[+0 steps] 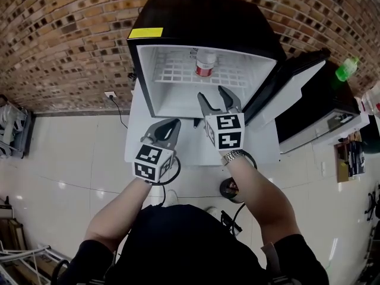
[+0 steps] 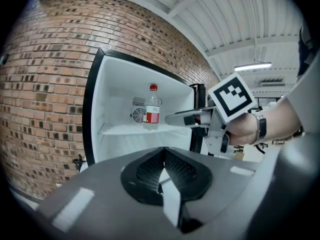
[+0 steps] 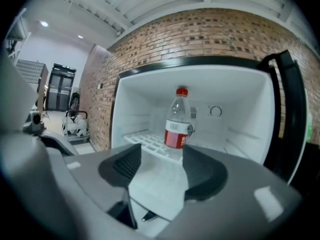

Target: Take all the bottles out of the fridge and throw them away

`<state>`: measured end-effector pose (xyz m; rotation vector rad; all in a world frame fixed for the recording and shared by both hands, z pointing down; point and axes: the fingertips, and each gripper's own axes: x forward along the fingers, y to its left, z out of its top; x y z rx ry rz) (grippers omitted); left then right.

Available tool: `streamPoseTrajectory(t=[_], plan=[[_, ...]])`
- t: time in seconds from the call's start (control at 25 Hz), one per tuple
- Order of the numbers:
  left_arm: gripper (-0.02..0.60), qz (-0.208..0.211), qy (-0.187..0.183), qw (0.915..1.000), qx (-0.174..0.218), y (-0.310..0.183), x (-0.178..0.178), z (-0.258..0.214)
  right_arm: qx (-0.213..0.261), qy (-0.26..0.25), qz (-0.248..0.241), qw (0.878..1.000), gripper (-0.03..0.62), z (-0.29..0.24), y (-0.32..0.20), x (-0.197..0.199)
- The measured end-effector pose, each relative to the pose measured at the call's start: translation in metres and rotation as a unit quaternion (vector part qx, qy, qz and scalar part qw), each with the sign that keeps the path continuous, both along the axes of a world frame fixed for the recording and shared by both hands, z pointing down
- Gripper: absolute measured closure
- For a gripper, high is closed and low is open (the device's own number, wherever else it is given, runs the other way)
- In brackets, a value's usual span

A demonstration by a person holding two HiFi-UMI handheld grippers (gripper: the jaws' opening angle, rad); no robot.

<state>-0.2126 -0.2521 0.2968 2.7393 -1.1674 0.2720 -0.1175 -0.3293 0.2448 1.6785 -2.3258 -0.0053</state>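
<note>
Bottle (image 3: 177, 121) stands upright on the fridge shelf (image 1: 172, 73). I'd ease the right gripper (image 1: 214, 95), fingers open, around its label. The left gripper (image 1: 172, 125) has its fingers closed and empty.

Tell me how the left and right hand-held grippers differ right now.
The left hand-held gripper has its jaws together; the right hand-held gripper has them apart. The right one is at the fridge opening, aimed at the bottle; the left one hangs farther back. Both are empty and point toward the fridge.
</note>
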Motion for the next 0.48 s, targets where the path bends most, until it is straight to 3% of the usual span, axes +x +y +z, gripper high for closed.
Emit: streamPoseTrajectory(t=[0.48], plan=[[0.578,0.005,-0.001,0.9999,0.014,-0.036,-0.018,-0.013,-0.003,-0.001,0.045,0.999,0.329,-0.016,-0.075,0.002]])
